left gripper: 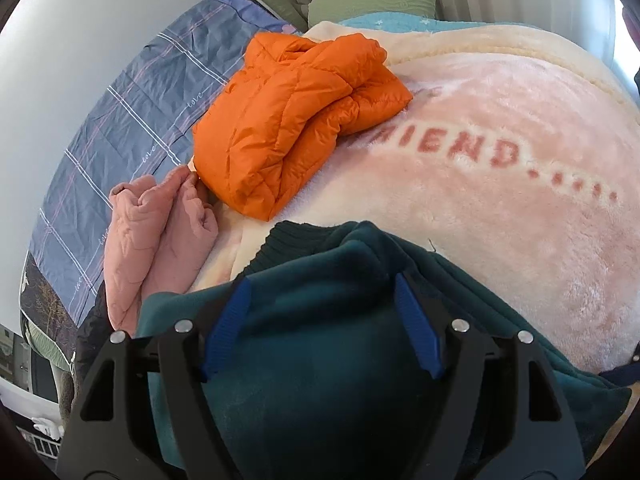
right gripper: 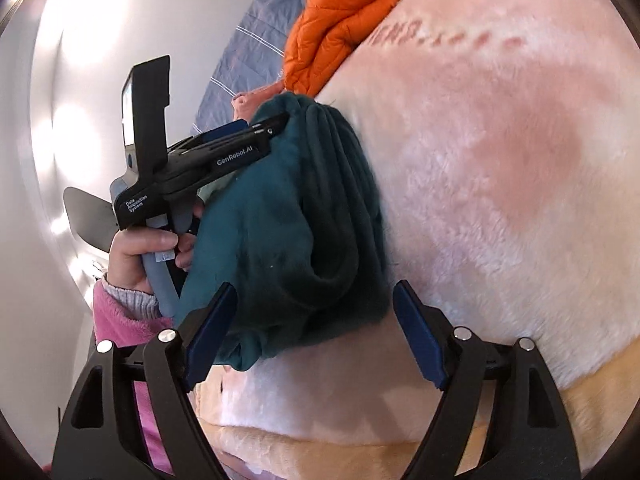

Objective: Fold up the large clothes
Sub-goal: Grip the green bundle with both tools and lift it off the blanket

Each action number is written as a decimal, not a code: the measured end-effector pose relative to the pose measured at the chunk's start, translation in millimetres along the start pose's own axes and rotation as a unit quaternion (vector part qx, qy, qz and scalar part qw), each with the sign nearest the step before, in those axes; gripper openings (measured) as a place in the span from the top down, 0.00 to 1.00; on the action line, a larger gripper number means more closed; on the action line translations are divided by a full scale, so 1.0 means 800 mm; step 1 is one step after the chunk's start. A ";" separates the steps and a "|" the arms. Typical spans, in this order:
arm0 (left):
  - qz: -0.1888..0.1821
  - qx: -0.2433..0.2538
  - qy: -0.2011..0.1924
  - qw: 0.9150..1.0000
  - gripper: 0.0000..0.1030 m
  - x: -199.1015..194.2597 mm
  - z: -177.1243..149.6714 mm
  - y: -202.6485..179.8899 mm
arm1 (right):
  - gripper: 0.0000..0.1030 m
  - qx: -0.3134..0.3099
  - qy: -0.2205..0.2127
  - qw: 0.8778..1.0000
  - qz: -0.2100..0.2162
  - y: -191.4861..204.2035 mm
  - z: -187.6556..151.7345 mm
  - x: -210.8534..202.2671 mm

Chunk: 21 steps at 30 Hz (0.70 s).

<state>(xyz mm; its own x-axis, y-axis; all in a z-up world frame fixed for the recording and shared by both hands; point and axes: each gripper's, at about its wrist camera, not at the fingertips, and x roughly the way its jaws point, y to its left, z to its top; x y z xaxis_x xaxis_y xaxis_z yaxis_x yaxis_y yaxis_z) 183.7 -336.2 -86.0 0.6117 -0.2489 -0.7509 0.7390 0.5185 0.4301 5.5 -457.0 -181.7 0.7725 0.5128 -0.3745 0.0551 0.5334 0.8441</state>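
Observation:
A dark teal fleece garment (left gripper: 320, 320) lies folded and bunched on the pink blanket (left gripper: 500, 208). My left gripper (left gripper: 322, 284) is open, its blue pads (left gripper: 416, 324) wide apart, resting on top of the teal garment. In the right wrist view the teal garment (right gripper: 280, 232) is a thick folded bundle, and the left gripper (right gripper: 268, 122) lies along its top. My right gripper (right gripper: 314, 290) is open at the bundle's near end, with the fabric between the pads but not clamped.
A folded orange puffer jacket (left gripper: 292, 120) and a pink padded garment (left gripper: 160, 232) lie beyond the teal one. A blue checked sheet (left gripper: 140, 112) covers the bed's left side by the white wall. Green pillows (left gripper: 372, 0) sit at the head.

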 end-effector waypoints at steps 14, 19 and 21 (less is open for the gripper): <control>-0.042 -0.031 -0.008 0.999 0.27 -0.005 -0.007 0.018 | 0.09 -0.022 0.030 0.999 -0.024 0.010 0.032 0.079; -0.038 -0.028 -0.008 0.999 0.27 -0.006 -0.007 0.017 | 0.17 -0.061 -0.014 0.997 -0.039 0.015 0.017 0.081; -0.035 -0.026 -0.009 0.999 0.27 -0.008 -0.007 0.016 | 0.22 -0.071 -0.025 0.996 -0.042 0.018 0.013 0.082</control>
<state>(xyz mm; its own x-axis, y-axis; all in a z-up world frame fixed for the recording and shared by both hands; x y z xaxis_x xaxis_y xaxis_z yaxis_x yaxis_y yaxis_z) 187.8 -323.3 -78.4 0.5653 -0.3008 -0.7681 0.7643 0.5412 0.3506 63.5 -422.8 -190.4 0.7996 0.4299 -0.4193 0.0336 0.6651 0.7460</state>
